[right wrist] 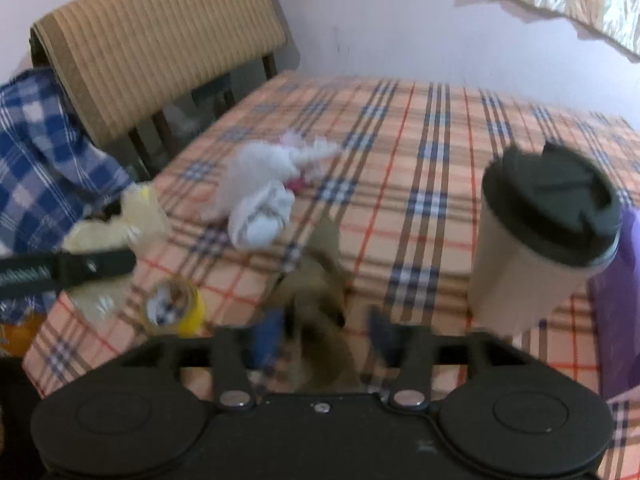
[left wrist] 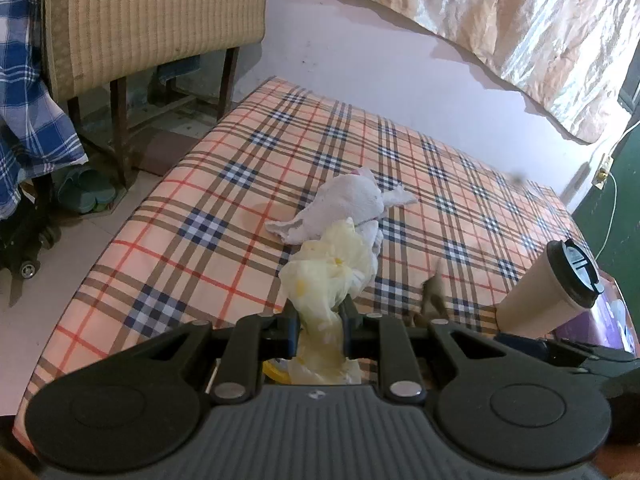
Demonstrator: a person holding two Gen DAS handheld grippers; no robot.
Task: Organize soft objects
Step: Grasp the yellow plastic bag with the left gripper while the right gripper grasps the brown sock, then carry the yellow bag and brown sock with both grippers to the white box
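Left wrist view shows the left gripper [left wrist: 320, 320] pinched tight on a pale yellow cloth [left wrist: 332, 276], whose bunched end stands up past the fingertips while the rest hangs below them. It looks thin and limp, so it should weigh almost nothing and sag wherever it is not held; a pinch on a gathered bunch, as here, seems surer than a hold on a single edge. A white cloth [left wrist: 352, 204] lies crumpled on the checked bed [left wrist: 200, 200] just beyond, fluffy and loosely rolled, likely easy to squash and best taken at its thick middle. Right wrist view is blurred: the right gripper [right wrist: 324, 332] has its jaws apart, with a brown cloth [right wrist: 316, 276] between them. I cannot tell whether the pads touch it. It looks soft and rumpled, lying on the bed near its front edge. A lidded paper cup [right wrist: 536, 240] stands to its right and a yellow tape roll [right wrist: 176, 308] to its left.
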